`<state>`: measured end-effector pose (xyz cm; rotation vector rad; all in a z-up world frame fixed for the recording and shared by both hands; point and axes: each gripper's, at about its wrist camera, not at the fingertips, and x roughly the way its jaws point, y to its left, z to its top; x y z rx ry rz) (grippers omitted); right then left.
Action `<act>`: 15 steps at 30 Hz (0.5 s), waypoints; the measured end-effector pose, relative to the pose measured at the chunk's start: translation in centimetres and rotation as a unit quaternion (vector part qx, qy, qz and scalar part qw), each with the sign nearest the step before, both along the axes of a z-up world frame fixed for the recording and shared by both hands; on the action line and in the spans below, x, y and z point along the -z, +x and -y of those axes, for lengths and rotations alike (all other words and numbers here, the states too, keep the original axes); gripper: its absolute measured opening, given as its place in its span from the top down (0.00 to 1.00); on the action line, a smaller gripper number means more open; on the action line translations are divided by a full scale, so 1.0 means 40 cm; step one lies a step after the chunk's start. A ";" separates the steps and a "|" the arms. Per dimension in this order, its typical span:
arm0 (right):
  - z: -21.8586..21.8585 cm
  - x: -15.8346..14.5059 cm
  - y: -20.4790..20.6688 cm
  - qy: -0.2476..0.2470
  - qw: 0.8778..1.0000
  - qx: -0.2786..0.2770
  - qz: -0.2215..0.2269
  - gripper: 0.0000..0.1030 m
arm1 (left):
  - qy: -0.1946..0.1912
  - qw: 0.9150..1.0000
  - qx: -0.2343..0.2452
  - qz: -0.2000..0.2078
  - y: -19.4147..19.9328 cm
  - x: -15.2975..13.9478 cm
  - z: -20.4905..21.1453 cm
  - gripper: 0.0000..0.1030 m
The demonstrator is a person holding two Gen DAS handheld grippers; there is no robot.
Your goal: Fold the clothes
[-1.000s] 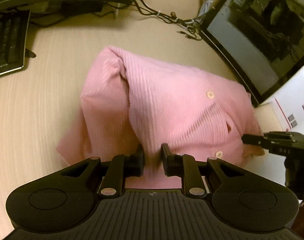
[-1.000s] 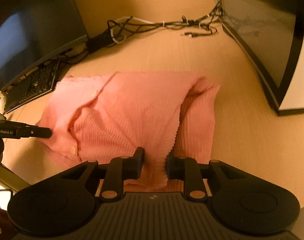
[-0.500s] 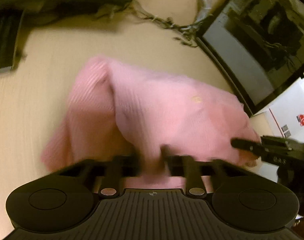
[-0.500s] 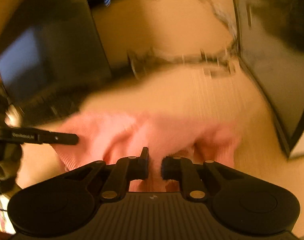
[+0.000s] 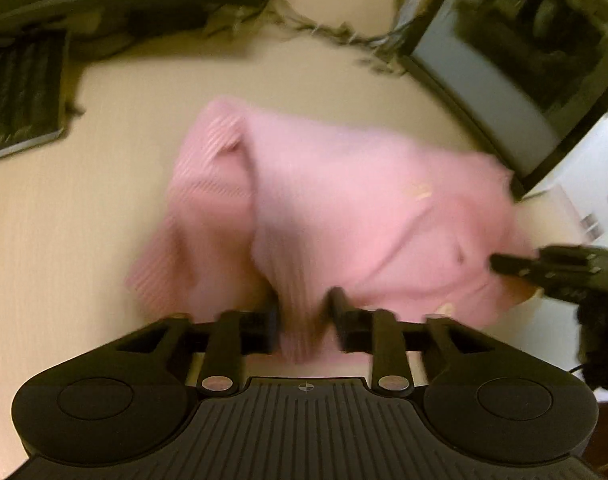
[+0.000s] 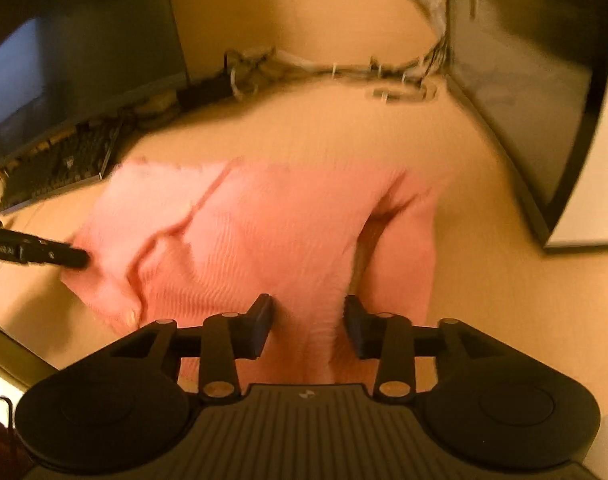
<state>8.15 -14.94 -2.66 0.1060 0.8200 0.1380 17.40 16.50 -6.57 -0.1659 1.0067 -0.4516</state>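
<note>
A pink ribbed button shirt point(image 5: 344, 208) lies partly folded on the light wooden desk point(image 5: 63, 240); it also shows in the right wrist view point(image 6: 263, 240). My left gripper point(image 5: 304, 316) has its jaws part open, with a fold of the shirt's near edge between them. My right gripper point(image 6: 308, 320) has its jaws wider apart, with shirt fabric between them, not pinched. Each gripper shows at the side of the other's view: the right gripper point(image 5: 516, 266), the left gripper point(image 6: 71, 256). Both views are blurred.
A keyboard point(image 5: 19, 96) lies at the far left. A monitor point(image 5: 516, 60) stands at the right, another monitor point(image 6: 63, 60) at the far left of the right wrist view. Tangled cables point(image 6: 336, 72) run along the back of the desk.
Both grippers were shut on the shirt's edge a second ago and lifted it; now their jaws have spread, the right more than the left, and the shirt sits lower on the desk.
</note>
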 end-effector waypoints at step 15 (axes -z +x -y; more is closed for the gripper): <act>-0.031 0.031 0.023 0.065 0.998 0.008 -0.006 0.13 | -0.122 0.992 0.039 -0.019 0.069 -0.005 0.131 0.18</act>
